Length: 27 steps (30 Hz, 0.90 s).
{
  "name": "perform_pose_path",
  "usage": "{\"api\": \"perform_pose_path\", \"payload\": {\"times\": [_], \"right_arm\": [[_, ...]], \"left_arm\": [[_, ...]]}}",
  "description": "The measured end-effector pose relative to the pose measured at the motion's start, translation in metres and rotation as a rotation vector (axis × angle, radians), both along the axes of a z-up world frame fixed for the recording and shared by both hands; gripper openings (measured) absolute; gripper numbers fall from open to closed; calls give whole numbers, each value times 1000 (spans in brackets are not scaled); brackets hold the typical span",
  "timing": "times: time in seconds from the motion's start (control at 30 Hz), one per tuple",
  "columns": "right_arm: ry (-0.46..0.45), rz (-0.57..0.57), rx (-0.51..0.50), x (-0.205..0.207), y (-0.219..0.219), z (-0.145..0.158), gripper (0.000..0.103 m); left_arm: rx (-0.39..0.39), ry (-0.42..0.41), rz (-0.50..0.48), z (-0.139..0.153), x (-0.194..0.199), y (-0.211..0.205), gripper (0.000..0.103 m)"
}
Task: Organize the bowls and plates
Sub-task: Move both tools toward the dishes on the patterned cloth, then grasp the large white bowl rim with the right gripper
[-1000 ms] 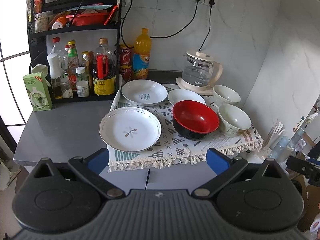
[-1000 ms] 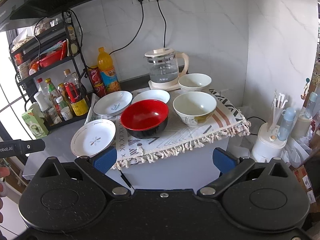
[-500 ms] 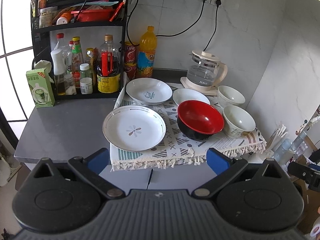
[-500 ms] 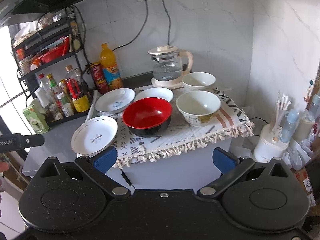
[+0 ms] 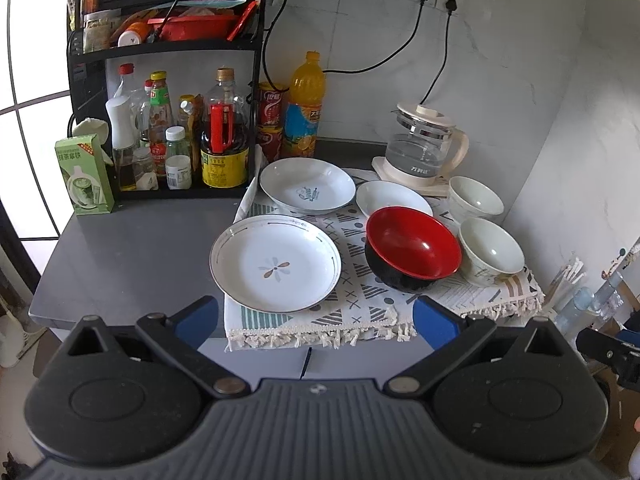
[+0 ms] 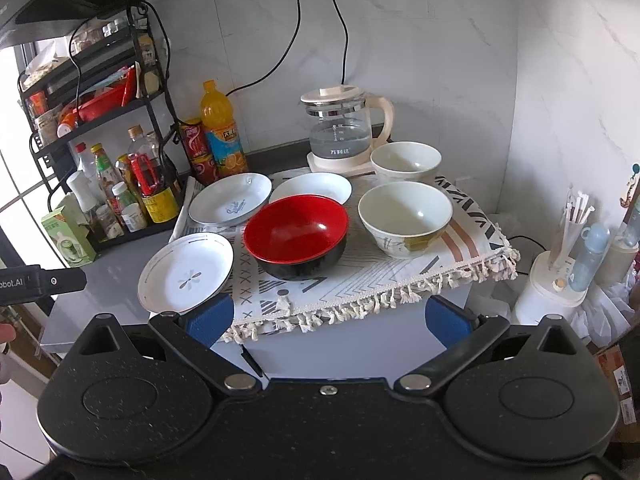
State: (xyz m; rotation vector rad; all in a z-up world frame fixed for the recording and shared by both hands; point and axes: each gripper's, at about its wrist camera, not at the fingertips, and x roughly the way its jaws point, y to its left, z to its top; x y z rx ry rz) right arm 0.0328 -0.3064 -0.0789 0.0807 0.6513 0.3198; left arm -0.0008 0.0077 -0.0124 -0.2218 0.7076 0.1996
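- left gripper (image 5: 316, 316) fingers (image 5: 198, 318) spread wide, holding nothing, short of the tabletop (image 5: 132, 248) edge; right gripper (image 6: 328, 318) same, fingers (image 6: 446, 320) wide apart and empty
- just ahead of the left fingers: flower plate (image 5: 276, 262), half on the fringed cloth (image 5: 360, 304), half on bare tabletop, so it likely sits tilted; pinching the near rim could rock or slide it
- ahead of the right fingers: red bowl (image 6: 296, 236), cream bowl (image 6: 404, 218) to its right, second cream bowl (image 6: 406, 162) beyond that
- far from both: blue-print plate (image 5: 308, 186) and small white plate (image 5: 394, 202), partly behind the red bowl; reaching over risks clipping its rim
- cloth overhangs the front edge; fingers snagging the fringe would drag everything
- kettle (image 6: 346, 132) and bottles (image 5: 224, 140) close behind; overshoot could knock them
- smooth thin rims, slip risk in a two-finger pinch
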Motion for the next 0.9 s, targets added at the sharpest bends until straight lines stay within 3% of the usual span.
{"api": "perform_pose_path", "payload": {"times": [0.23, 0.37, 0.6, 0.9], "right_arm": [[19, 12, 14, 27, -2, -12, 103], [-4, 7, -44, 43, 1, -15, 103], [-2, -11, -62, 76, -6, -24, 103], [59, -20, -92, 128, -8, -28, 103]], "left_arm": [[-5, 16, 15, -7, 22, 2, 102], [-14, 26, 28, -12, 38, 2, 102], [-25, 48, 24, -22, 76, -5, 102], [-49, 120, 37, -31, 128, -12, 102]]}}
